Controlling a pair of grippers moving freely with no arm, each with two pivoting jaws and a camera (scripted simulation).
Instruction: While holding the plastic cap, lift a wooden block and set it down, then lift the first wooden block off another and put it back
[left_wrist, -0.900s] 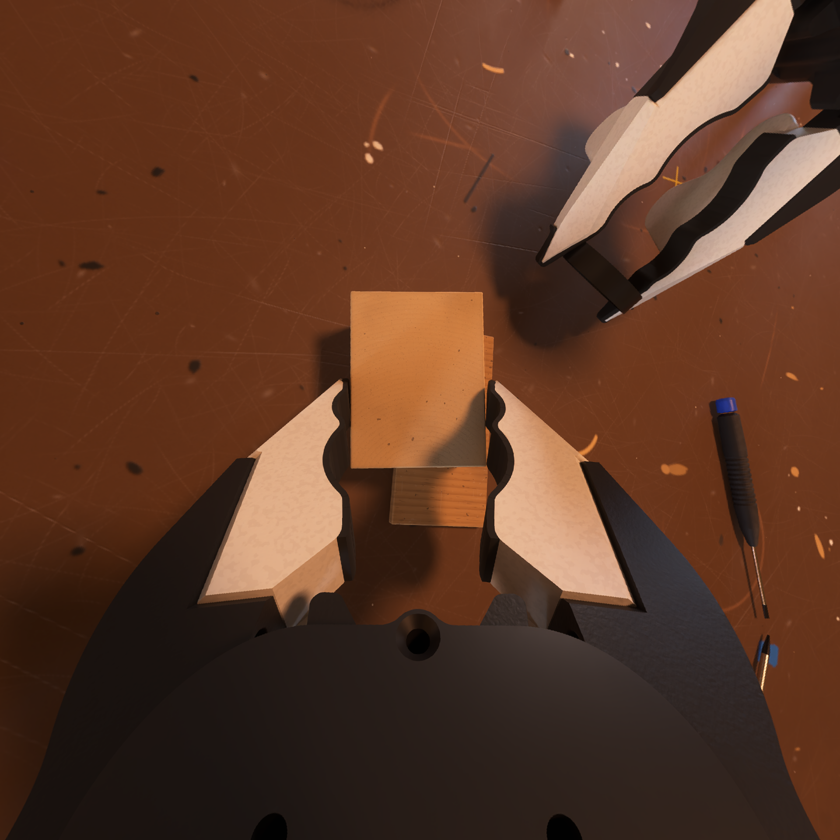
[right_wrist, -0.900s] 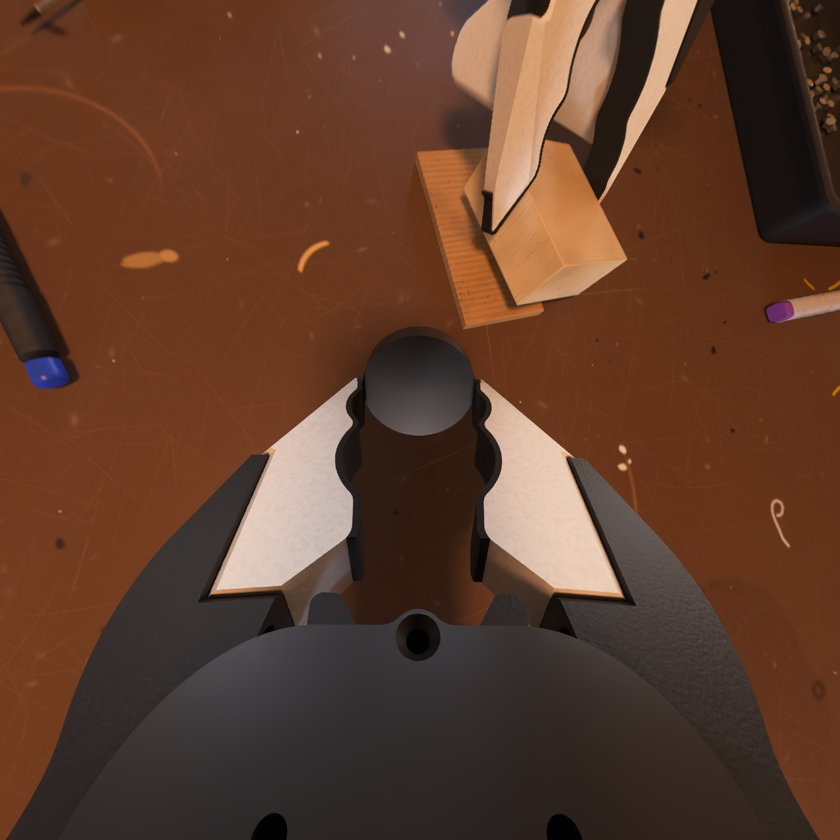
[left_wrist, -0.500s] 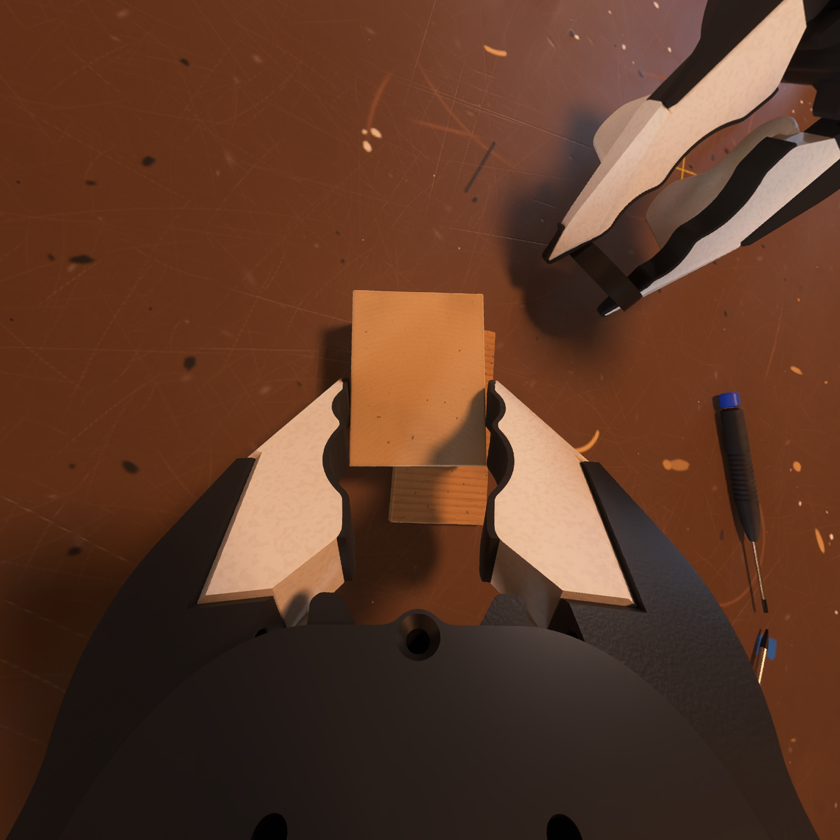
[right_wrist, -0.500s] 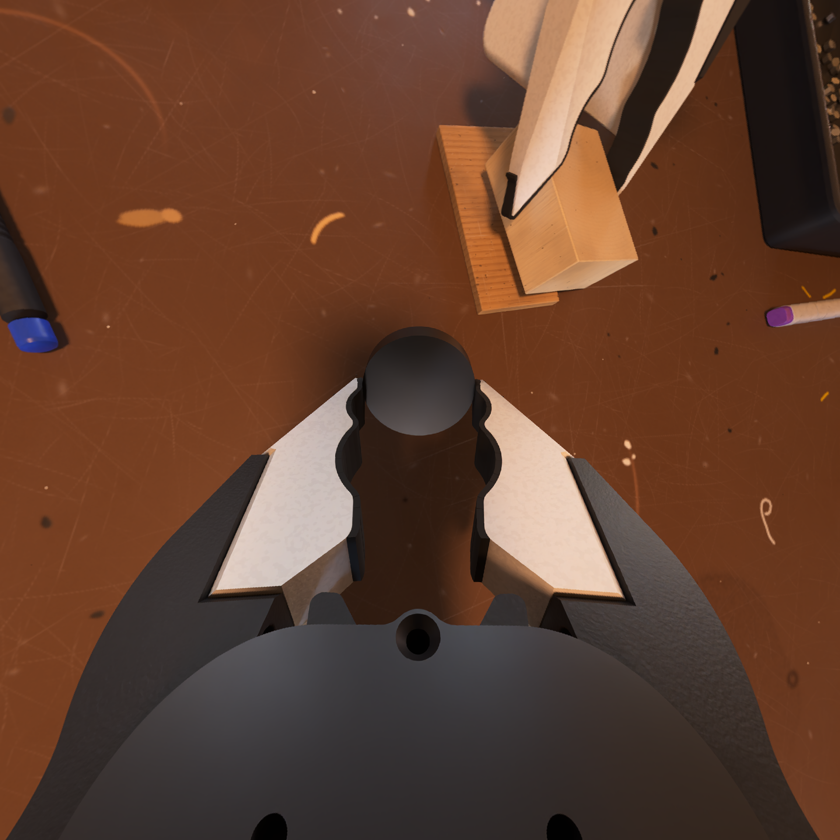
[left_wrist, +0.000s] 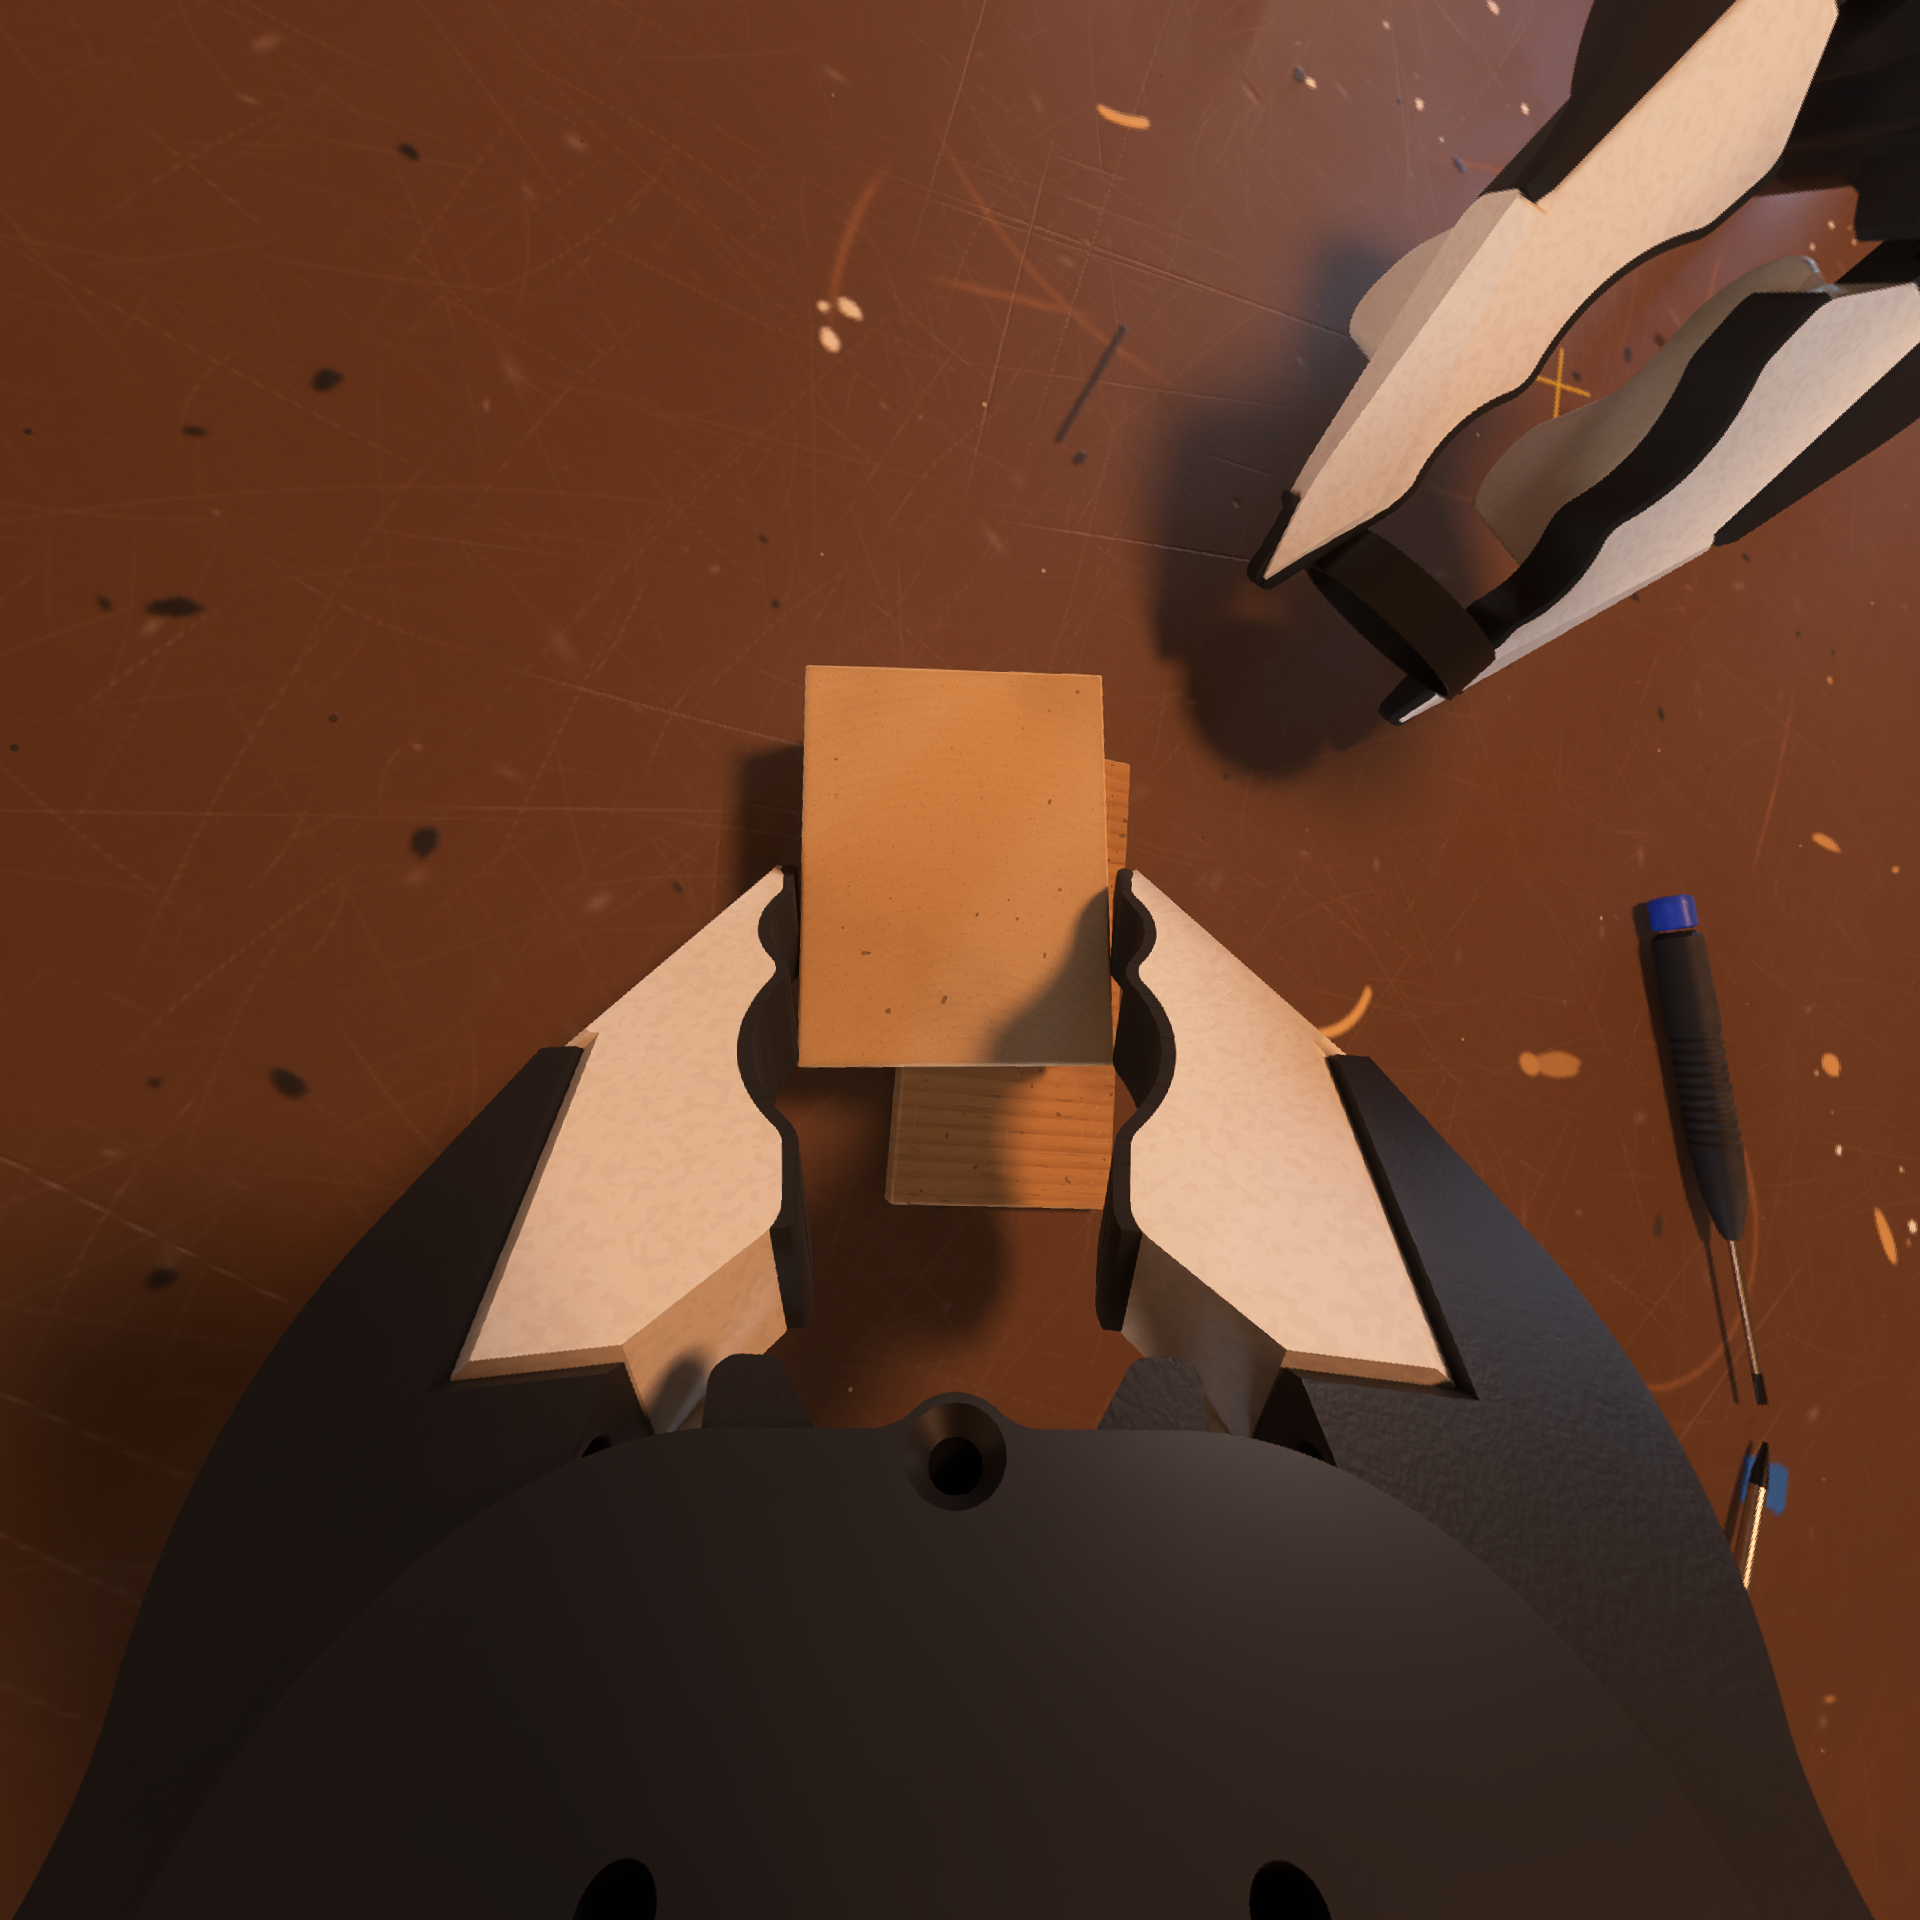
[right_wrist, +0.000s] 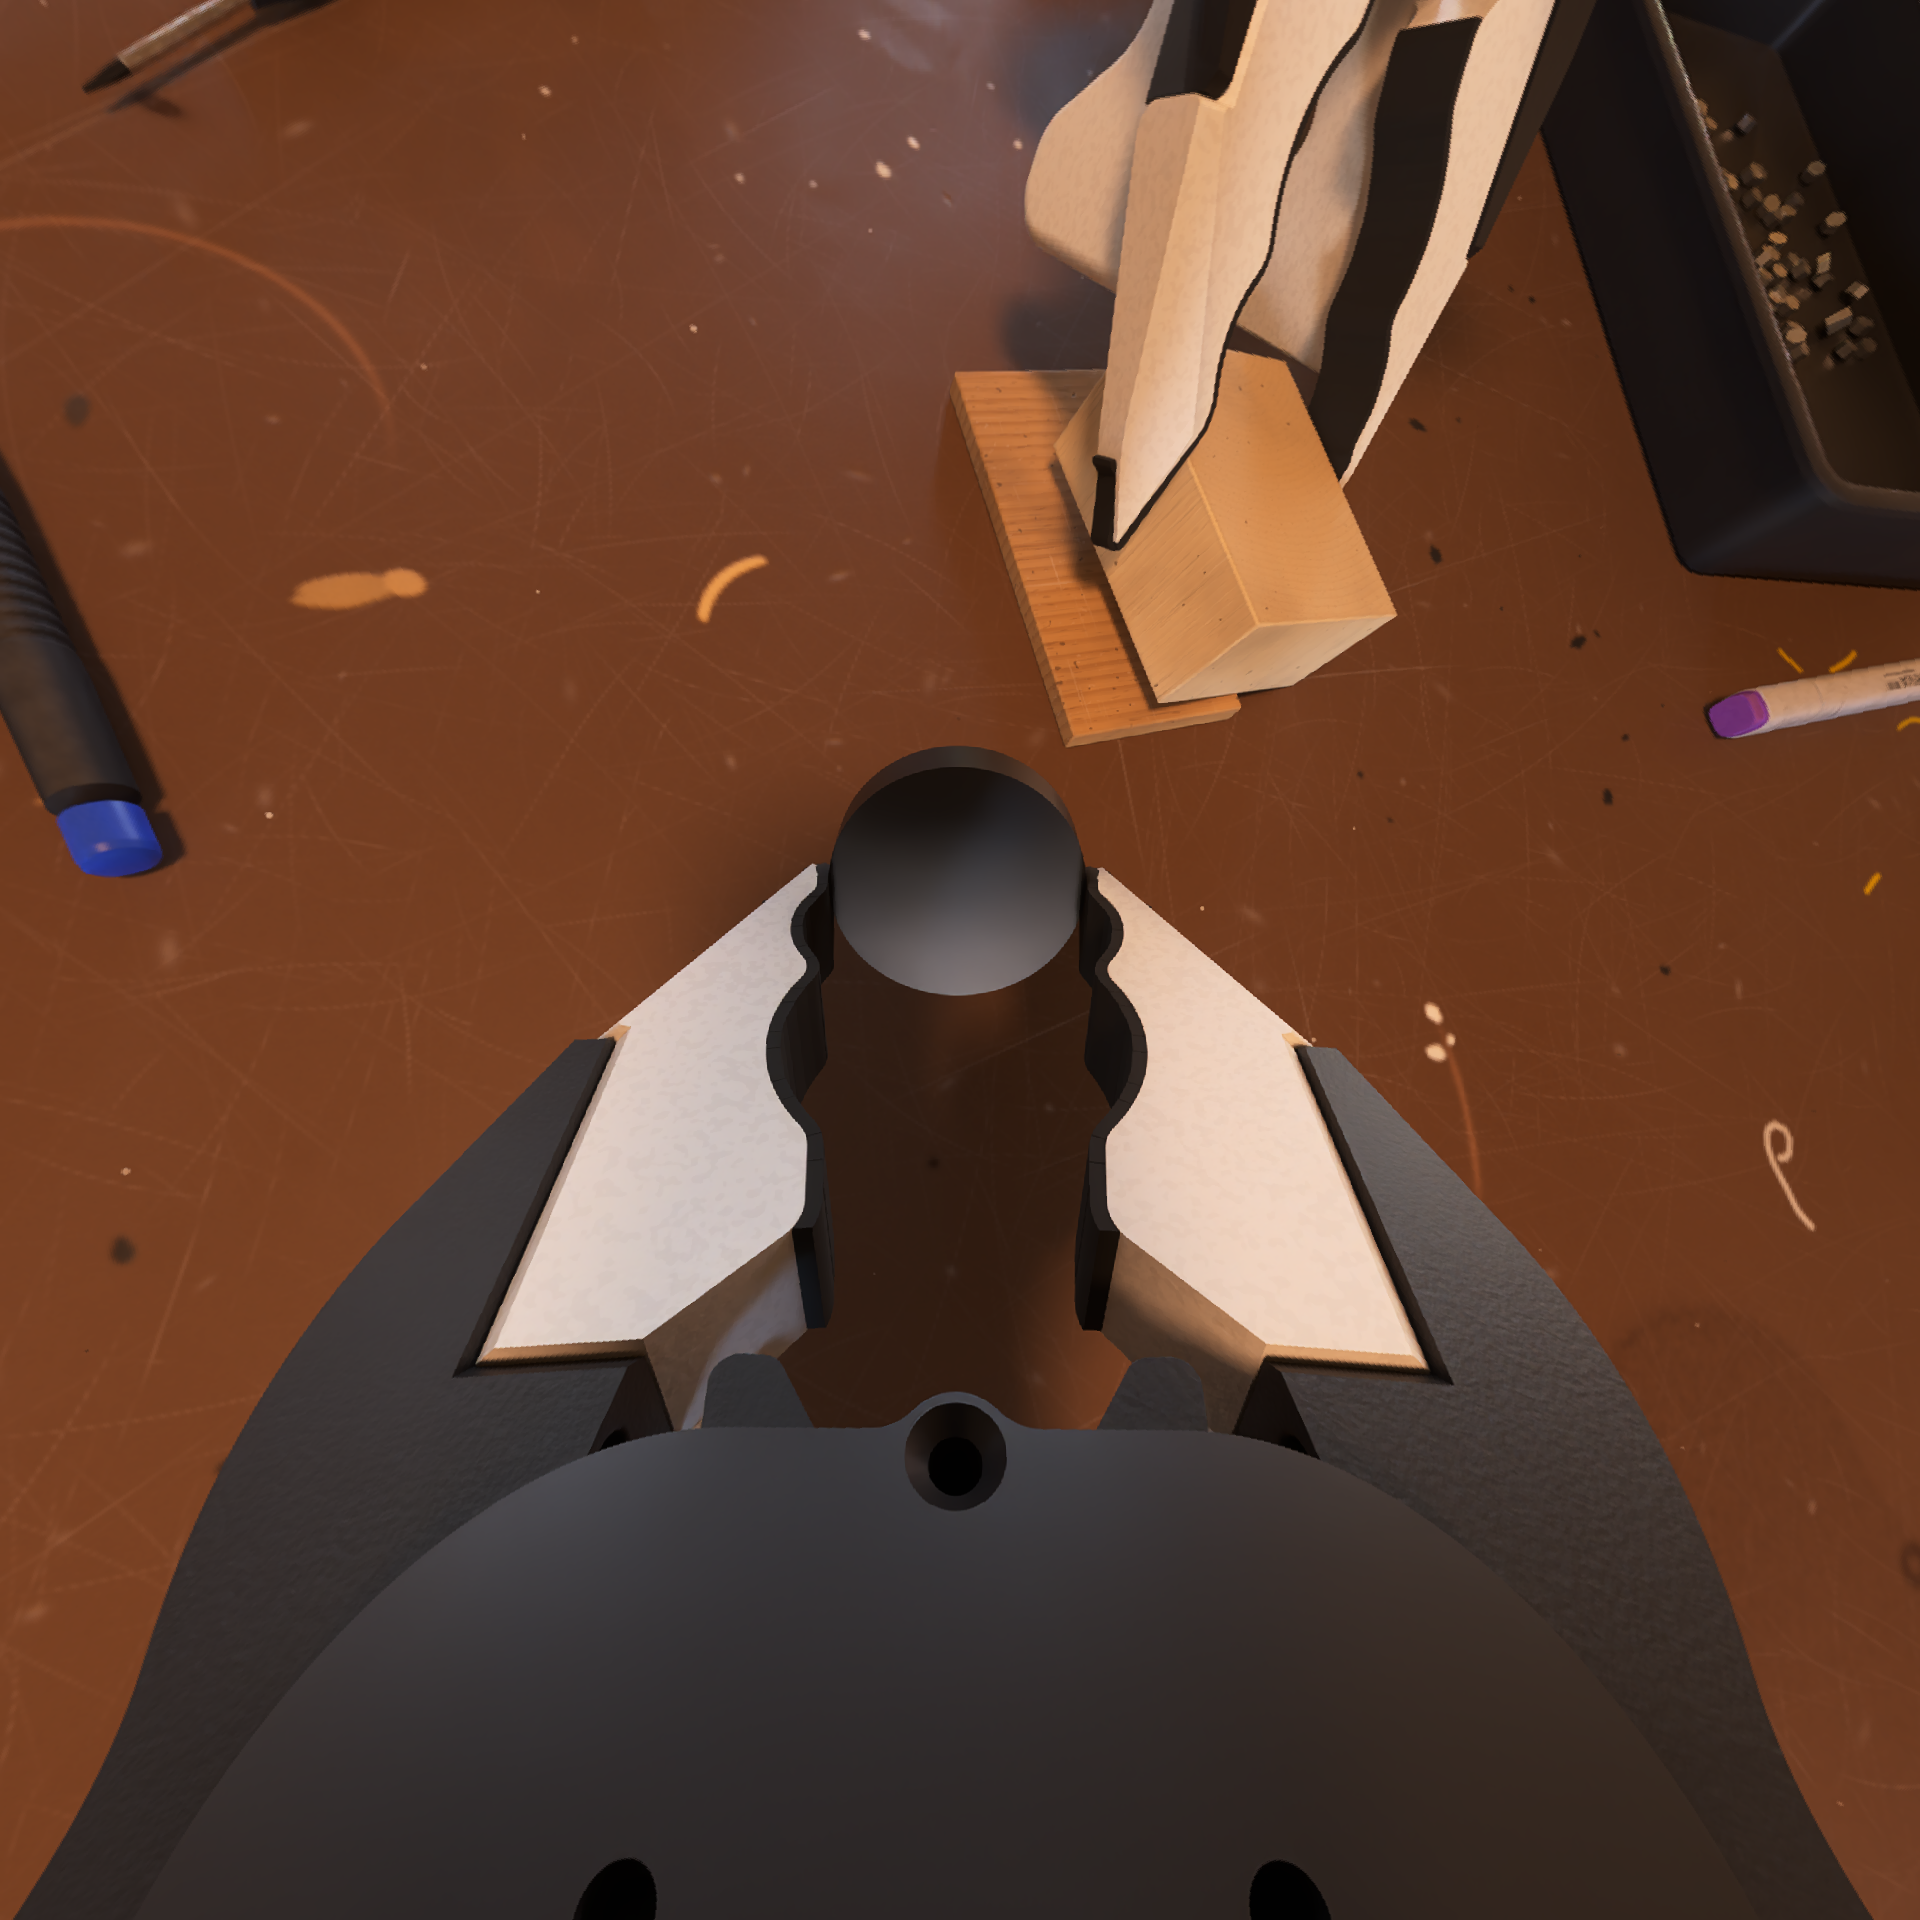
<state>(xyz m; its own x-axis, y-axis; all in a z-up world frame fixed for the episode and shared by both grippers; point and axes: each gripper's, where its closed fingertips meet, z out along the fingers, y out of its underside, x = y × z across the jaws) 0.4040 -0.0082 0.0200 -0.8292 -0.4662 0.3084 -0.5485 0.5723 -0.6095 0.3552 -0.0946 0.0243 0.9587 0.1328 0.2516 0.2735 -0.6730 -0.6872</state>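
Surface (right_wrist: 520, 416): brown, scratched, flecked with pale and dark specks. Lying directly on it: a thin ribbed wooden slab (right_wrist: 1049, 582); a black screwdriver with a blue cap (left_wrist: 1694, 1060); a white marker with a purple cap (right_wrist: 1808, 698); a black tray (right_wrist: 1662, 343) holding small dark bits, at the edge.

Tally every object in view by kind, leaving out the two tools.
Wooden blocks: 2 (thick block, flat block)
Plastic cap: 1
Blue-capped screwdriver: 1
Thin blue-marked implement, too small to identify: 1
Purple-capped marker: 1
Black tray: 1
Total: 7
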